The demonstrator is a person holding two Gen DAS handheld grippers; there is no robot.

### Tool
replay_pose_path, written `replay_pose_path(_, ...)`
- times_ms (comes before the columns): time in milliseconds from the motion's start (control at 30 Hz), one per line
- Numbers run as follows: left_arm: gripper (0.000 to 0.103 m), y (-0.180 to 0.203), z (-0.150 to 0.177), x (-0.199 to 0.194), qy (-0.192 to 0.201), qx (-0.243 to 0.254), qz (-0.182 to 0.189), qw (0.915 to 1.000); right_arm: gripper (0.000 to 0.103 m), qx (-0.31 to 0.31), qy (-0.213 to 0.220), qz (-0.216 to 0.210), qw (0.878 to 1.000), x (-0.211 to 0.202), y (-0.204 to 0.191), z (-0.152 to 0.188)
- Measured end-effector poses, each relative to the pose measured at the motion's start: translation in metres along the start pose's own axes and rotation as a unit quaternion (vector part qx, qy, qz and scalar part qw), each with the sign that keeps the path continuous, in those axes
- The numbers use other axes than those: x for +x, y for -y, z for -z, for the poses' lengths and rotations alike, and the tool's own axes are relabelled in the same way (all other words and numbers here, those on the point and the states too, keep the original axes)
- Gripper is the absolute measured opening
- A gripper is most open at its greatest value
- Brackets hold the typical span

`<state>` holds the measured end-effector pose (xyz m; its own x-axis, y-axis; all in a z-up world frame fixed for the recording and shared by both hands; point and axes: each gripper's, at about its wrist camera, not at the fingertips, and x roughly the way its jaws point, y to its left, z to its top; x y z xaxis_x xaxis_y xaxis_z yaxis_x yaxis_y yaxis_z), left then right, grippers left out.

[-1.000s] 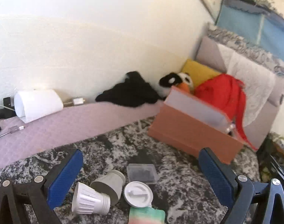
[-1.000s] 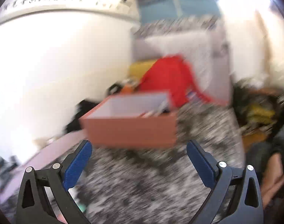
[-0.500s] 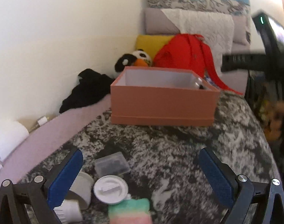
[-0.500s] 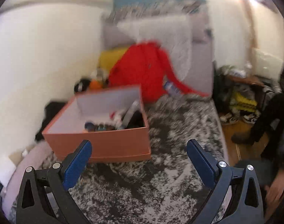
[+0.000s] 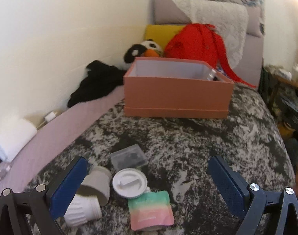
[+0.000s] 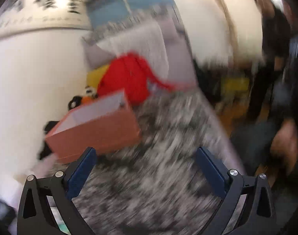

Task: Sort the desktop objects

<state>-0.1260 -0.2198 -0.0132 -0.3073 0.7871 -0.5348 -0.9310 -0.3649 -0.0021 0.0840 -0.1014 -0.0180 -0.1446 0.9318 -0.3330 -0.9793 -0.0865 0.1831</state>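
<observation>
In the left wrist view, my left gripper (image 5: 149,188) is open and empty above small objects on the bed: a clear plastic case (image 5: 129,157), a round white lid (image 5: 129,183), a grey cup (image 5: 97,185) on its side, a white ribbed piece (image 5: 81,212) and a pastel pouch (image 5: 150,209). A salmon open box (image 5: 176,96) stands farther back. In the blurred right wrist view, my right gripper (image 6: 146,168) is open and empty, with the box (image 6: 98,129) to its upper left.
A dark marbled blanket (image 5: 217,141) covers the bed. Behind the box lie a red backpack (image 5: 195,41), a panda plush (image 5: 143,51), black cloth (image 5: 96,82) and pillows. A white paper roll (image 5: 13,135) lies by the wall at left. Floor clutter is at right.
The left view has come closer to the small objects and tipped down slightly. The right view has swung sharply and is now blurred and tilted; the box has shifted to its left.
</observation>
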Motion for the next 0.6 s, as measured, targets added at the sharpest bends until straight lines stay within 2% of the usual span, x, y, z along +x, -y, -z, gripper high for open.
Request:
replay_pose_path(33, 0.102, -0.001, 0.000, -0.002, -0.003, -0.003, 0.001, 1.0000, 0.103, -0.017, 0.013, -0.001, 1.000, 0.005, -0.008, -0.006)
replay_pose_path(100, 0.102, 0.000, -0.003, -0.008, -0.002, 0.003, -0.003, 1.0000, 0.103, -0.049, 0.011, 0.002, 0.999, 0.015, -0.024, -0.021)
replay_pose_path(167, 0.102, 0.001, -0.006, -0.019, 0.021, 0.018, -0.016, 0.9995, 0.103, -0.056, 0.008, 0.006, 0.998, 0.014, -0.031, -0.029)
replay_pose_path(200, 0.102, 0.002, -0.008, -0.026, 0.043, 0.028, -0.026, 0.9983, 0.103, -0.032, 0.013, -0.004, 0.999, 0.003, -0.026, -0.027)
replay_pose_path(267, 0.102, 0.003, -0.011, -0.029, 0.057, 0.037, -0.035, 0.9971, 0.103, -0.004, 0.019, -0.013, 1.000, -0.021, -0.022, -0.014)
replay_pose_path(333, 0.102, 0.003, -0.015, -0.023, 0.036, 0.042, -0.036, 0.9978, 0.103, -0.011, 0.007, -0.003, 1.000, -0.033, -0.022, 0.008)
replay_pose_path(400, 0.102, 0.002, -0.019, -0.014, -0.003, 0.049, -0.028, 0.9984, 0.103, -0.043, -0.013, 0.001, 0.999, -0.035, -0.028, 0.013)
replay_pose_path(433, 0.102, 0.003, -0.020, -0.012, -0.012, 0.057, -0.030, 0.9978, 0.103, -0.056, -0.009, -0.001, 0.998, -0.041, -0.028, 0.017)
replay_pose_path(500, 0.102, 0.004, -0.023, -0.016, -0.010, 0.091, -0.041, 0.9950, 0.103, -0.082, 0.022, 0.015, 0.996, -0.049, -0.032, 0.022)
replay_pose_path(600, 0.102, 0.004, -0.027, -0.035, 0.026, 0.149, -0.053, 0.9871, 0.103, -0.099, 0.005, 0.010, 0.995, -0.042, -0.037, 0.027)
